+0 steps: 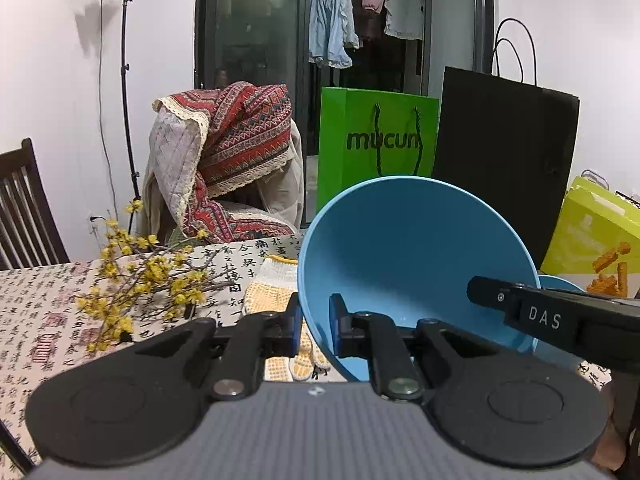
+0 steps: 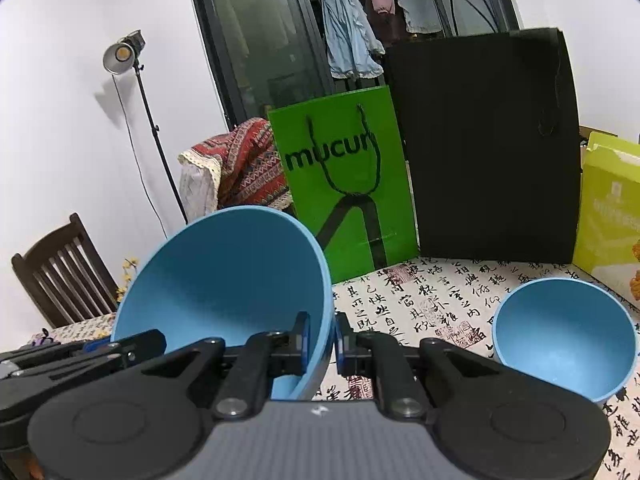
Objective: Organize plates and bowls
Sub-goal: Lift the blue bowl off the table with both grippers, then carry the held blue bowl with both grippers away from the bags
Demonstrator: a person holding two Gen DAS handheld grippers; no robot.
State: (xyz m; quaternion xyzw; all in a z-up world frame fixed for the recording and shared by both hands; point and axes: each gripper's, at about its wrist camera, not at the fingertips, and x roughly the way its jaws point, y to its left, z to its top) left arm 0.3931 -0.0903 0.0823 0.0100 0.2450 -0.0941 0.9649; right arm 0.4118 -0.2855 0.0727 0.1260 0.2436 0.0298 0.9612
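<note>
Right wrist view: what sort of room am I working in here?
Most likely a dining area in a home. A table under a calligraphy-print tablecloth has a wooden chair beside it, and clothes hang behind the glass door. The studio lamp suggests it is set up for filming.

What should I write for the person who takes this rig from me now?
Left gripper: shut on the left rim of the big bowl.
Right gripper: shut on the right rim of the same bowl, which is held tilted above the table.
Small bowl: on the table, to the right, untouched.
Done: big bowl gripped by both.
Left: set the bowls together, perhaps nested. No plates in view.
</note>
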